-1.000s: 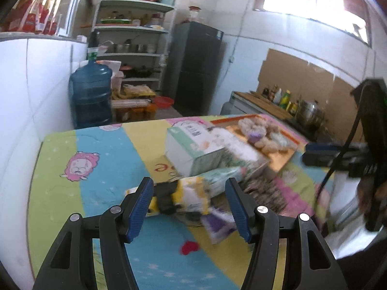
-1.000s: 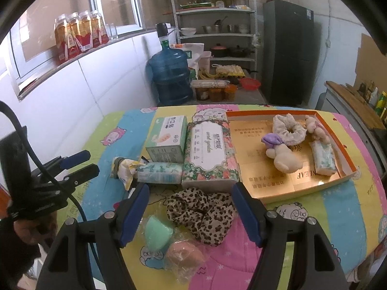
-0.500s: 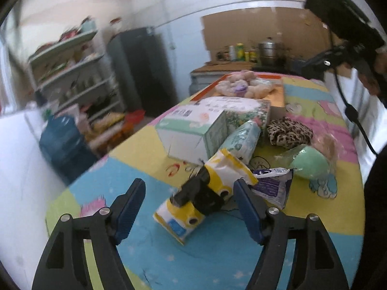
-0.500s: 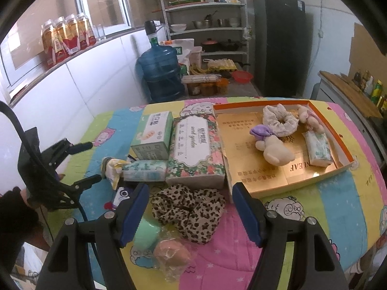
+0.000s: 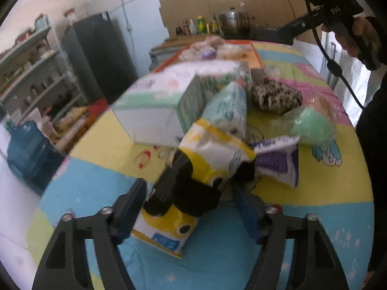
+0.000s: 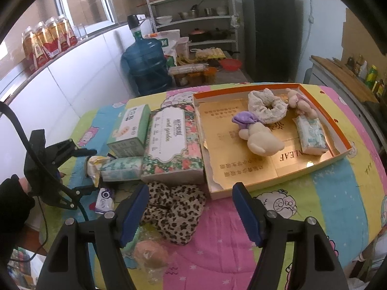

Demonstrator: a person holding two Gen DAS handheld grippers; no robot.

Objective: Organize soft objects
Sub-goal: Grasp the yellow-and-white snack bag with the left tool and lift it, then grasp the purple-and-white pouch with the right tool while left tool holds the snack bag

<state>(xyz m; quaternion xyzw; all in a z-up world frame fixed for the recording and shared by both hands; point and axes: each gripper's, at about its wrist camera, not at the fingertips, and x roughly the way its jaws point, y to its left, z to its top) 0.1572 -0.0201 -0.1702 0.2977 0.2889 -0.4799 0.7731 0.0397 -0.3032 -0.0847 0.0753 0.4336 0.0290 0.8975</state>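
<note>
Glossy plastic yellow-white packet (image 5: 212,154), cloth scrunchie (image 6: 173,211)

Background stuff we can see: a big blue water jug (image 6: 146,65) sits on the floor by the white tiled wall, with a metal shelving rack (image 6: 193,12) behind it holding pots, bowls and jars. Next to that stands a dark fridge (image 6: 268,29). Up on the window ledge we've got a row of bottles with red labels (image 6: 47,41). There's a red basin (image 6: 231,64) on the floor near some packed food trays. Over on the side counter we spot a steel pot (image 5: 233,20) and a few sauce bottles (image 5: 198,25), cardboard propped on the wall behind them.
</note>
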